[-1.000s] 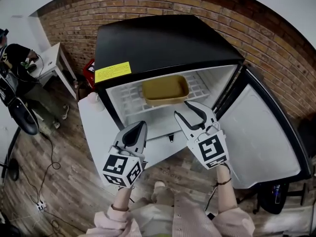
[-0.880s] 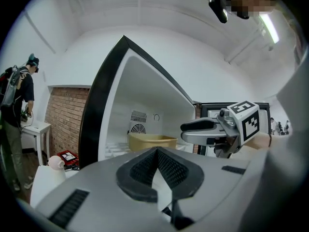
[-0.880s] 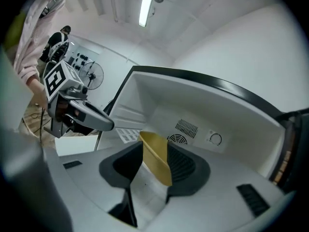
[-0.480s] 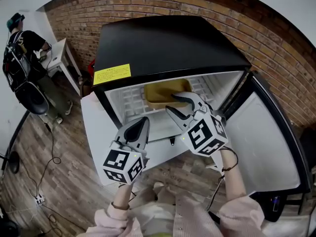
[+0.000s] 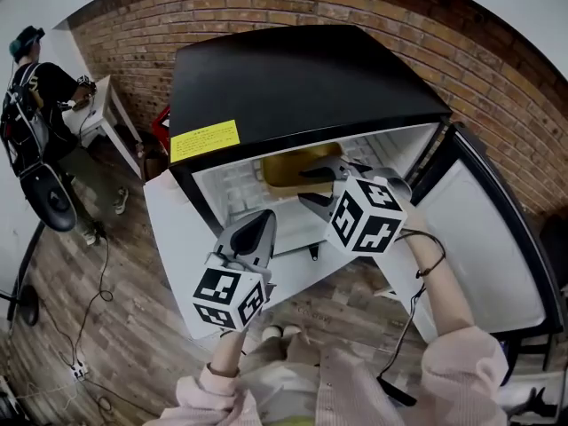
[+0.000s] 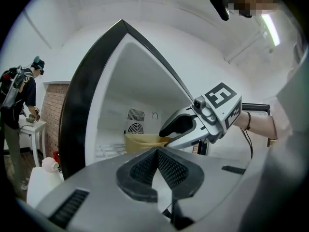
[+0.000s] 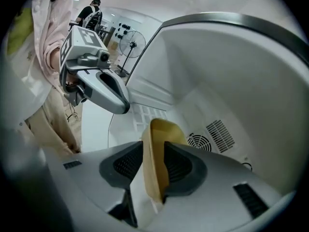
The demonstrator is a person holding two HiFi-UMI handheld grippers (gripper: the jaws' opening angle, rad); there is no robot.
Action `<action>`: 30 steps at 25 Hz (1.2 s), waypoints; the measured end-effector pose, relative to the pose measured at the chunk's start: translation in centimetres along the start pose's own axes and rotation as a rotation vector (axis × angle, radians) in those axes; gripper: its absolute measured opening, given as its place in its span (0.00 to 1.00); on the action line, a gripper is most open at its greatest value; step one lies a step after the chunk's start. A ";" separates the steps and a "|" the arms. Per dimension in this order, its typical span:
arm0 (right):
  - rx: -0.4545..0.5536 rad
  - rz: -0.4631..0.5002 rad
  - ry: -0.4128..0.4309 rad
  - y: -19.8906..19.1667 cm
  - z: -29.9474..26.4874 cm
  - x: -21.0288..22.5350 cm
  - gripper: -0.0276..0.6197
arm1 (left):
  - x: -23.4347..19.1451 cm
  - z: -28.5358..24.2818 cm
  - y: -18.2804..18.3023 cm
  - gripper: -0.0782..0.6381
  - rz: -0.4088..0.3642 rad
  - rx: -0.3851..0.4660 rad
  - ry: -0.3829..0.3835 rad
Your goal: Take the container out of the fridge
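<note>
Container [image 5: 288, 165]: yellow, shallow and open-topped. It sits on the white wire shelf [image 5: 232, 185] inside the fridge [image 5: 293, 69], towards the far right of the compartment.

Right gripper [image 5: 311, 185]: reaches into the compartment from the near right. Its fingers [image 7: 181, 164] pinch the container's near wall, one pad on each face; the right gripper view shows the wall standing edge-on between them.

Left gripper [image 5: 257, 224]: outside the fridge, near and left of the right gripper, pointing towards the opening. Fingers pressed together, nothing between them.

Fridge: black top with a yellow label [image 5: 205, 138] at the near left edge. Door [image 5: 479, 238] swung wide open to the right.

Surroundings: brick wall [image 5: 373, 16] behind, wooden floor [image 5: 89, 309] below. A person [image 5: 35, 87] stands at the far left, well apart.
</note>
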State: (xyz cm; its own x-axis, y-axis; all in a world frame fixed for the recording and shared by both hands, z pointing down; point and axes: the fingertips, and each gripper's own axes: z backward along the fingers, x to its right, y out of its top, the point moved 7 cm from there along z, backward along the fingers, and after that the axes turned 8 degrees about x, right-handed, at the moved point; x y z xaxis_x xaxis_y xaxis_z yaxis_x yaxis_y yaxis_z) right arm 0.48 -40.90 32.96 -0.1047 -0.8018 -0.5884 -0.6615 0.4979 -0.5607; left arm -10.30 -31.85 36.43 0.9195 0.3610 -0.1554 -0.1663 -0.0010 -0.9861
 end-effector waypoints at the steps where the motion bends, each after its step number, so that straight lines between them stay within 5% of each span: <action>1: -0.011 0.004 0.013 -0.2 -0.1 -0.1 0.26 | -0.1 -0.1 0.0 0.10 0.002 0.000 -0.003; 6: -0.057 0.018 0.052 -0.7 -0.8 -0.3 0.25 | -0.3 -0.1 0.0 0.10 0.010 -0.004 -0.018; 9: -0.085 0.057 0.049 -0.9 -1.2 -0.4 0.12 | -0.3 0.1 -0.1 0.10 0.016 -0.008 -0.023; 20: -0.097 0.069 0.056 -0.6 -1.2 -0.7 0.09 | -0.5 1.0 0.0 0.10 0.021 -0.002 -0.039; 30: -0.060 0.064 -0.053 0.6 0.6 -1.6 0.08 | -0.4 2.0 0.6 0.10 0.001 0.016 -0.069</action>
State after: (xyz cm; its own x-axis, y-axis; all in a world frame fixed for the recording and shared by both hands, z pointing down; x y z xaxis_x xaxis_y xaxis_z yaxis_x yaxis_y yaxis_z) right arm 0.64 -39.13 33.22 -0.1097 -0.7498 -0.6526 -0.6983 0.5254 -0.4862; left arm -11.53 -30.14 36.03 0.8927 0.4244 -0.1517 -0.1736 0.0131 -0.9847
